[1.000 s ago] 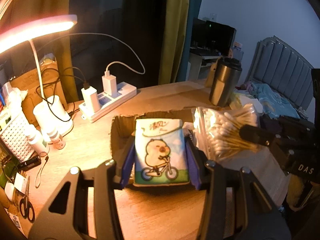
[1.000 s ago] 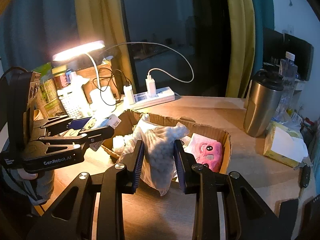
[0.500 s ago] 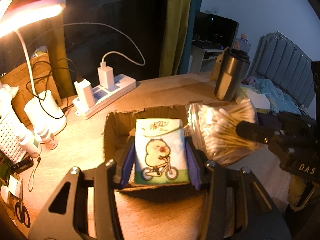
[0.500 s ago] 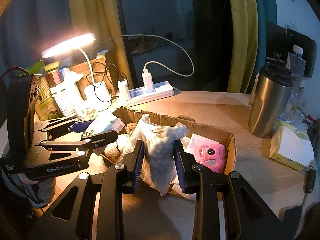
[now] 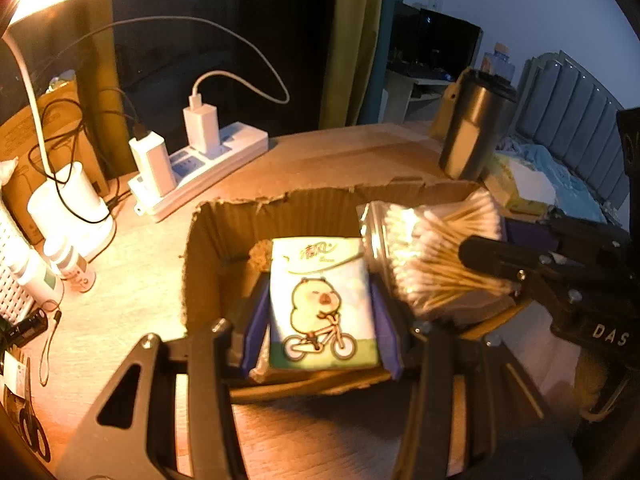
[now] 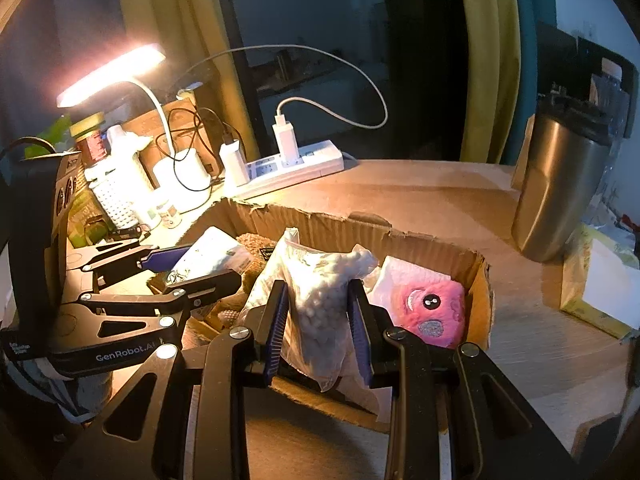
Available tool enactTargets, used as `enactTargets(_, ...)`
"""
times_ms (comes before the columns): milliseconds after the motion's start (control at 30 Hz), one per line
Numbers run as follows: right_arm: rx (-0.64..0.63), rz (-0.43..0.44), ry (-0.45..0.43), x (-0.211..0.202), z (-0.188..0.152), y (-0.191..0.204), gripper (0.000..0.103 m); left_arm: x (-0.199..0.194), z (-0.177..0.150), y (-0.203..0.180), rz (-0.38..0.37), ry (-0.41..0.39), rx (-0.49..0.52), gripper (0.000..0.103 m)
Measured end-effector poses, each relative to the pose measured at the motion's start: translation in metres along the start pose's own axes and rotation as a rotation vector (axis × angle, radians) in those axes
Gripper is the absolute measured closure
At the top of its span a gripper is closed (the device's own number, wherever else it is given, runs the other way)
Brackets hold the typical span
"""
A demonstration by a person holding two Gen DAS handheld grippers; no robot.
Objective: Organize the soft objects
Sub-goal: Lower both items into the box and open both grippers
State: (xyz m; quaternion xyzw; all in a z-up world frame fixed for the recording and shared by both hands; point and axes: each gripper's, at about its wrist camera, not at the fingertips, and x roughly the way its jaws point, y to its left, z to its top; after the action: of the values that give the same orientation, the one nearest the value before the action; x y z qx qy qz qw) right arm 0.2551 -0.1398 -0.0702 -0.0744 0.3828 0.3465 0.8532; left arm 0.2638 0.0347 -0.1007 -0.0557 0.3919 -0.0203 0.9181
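We see a dim room lit mostly by the desk lamp [image 6: 112,74], whose head blows out to white glare and throws warm orange light over the table [image 6: 420,200]. Cooler bluish light fills the far right. Fisheye bending curves the edges, the corners go black, and the steel tumbler [image 5: 474,126] looks slightly blurred.

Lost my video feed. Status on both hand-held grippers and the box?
Left hand-held gripper shut on tissue pack, low in cardboard box. Right hand-held gripper shut on cotton swab bag. Pink plush already inside.
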Motion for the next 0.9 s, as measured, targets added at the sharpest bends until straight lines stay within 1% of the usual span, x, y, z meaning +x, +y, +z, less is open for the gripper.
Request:
enactTargets(267, 0.018, 0.009, 0.04, 0.018, -0.007, -0.006, 0.071, 0.015, -0.003, -0.001, 0.002, 0.032, 0.002, 0.054)
enactTargets(500, 0.047, 0.016, 0.053, 0.025, -0.011, -0.015, 0.07, 0.026, -0.006, -0.005, 0.002, 0.056, 0.018, 0.054)
enactTargets(567, 0.053, 0.017, 0.056, 0.026, -0.012, -0.017, 0.068, 0.028, -0.007, -0.006, 0.005, 0.056, 0.021, 0.051)
enactTargets(700, 0.063, 0.014, 0.07, 0.031, -0.015, -0.021, 0.063, 0.03, -0.007, -0.007, 0.01, 0.059, 0.021, 0.049)
enactTargets(900, 0.063, 0.012, 0.071, 0.032, -0.016, -0.022, 0.062, 0.031, -0.008, -0.008, 0.013, 0.054, 0.023, 0.045)
